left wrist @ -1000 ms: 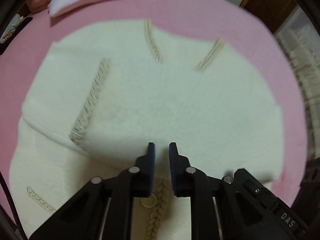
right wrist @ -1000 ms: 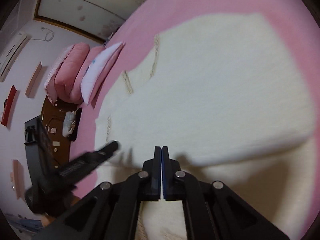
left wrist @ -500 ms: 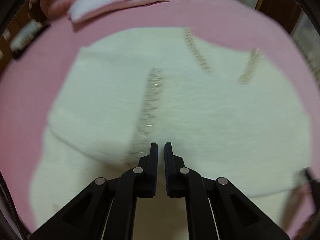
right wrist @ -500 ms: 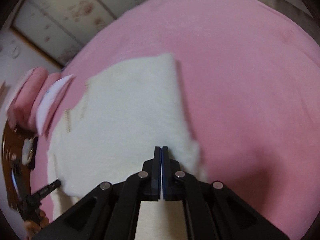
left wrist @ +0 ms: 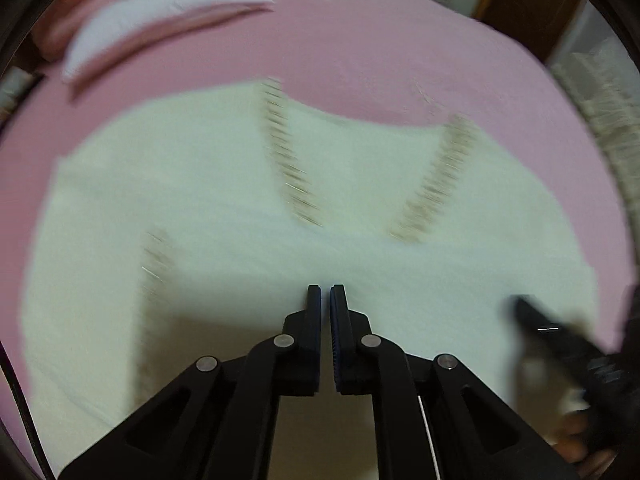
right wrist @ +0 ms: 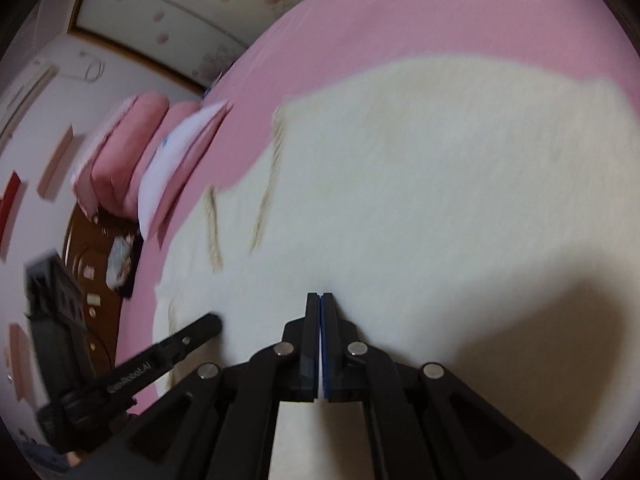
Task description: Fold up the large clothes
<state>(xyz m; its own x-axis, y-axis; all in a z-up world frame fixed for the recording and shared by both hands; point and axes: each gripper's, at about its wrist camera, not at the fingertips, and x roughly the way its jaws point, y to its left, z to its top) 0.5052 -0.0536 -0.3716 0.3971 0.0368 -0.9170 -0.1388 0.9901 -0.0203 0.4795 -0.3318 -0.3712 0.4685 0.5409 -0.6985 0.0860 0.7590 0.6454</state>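
A large cream knitted sweater [left wrist: 224, 208] with beige braided trim lies spread on the pink bed [left wrist: 380, 52]; it also shows in the right wrist view [right wrist: 440, 200]. My left gripper [left wrist: 325, 293] hovers over the sweater's near part, its jaws almost together with a thin gap and nothing between them. My right gripper [right wrist: 320, 298] is shut on a thin fold of the sweater's cloth. The right gripper shows blurred at the right edge of the left wrist view [left wrist: 560, 340]. The left gripper shows at the left of the right wrist view [right wrist: 160, 360].
Pink and white pillows [left wrist: 152, 12] lie at the head of the bed, also in the right wrist view [right wrist: 160, 160]. A brown wooden headboard [right wrist: 88, 264] and a white wall stand beyond. A dark wooden door [left wrist: 528, 12] is at the far right.
The left jaws have closed from a wide gap to a thin one and the gripper moved over the sweater. The right gripper swung away over the bed, then back.
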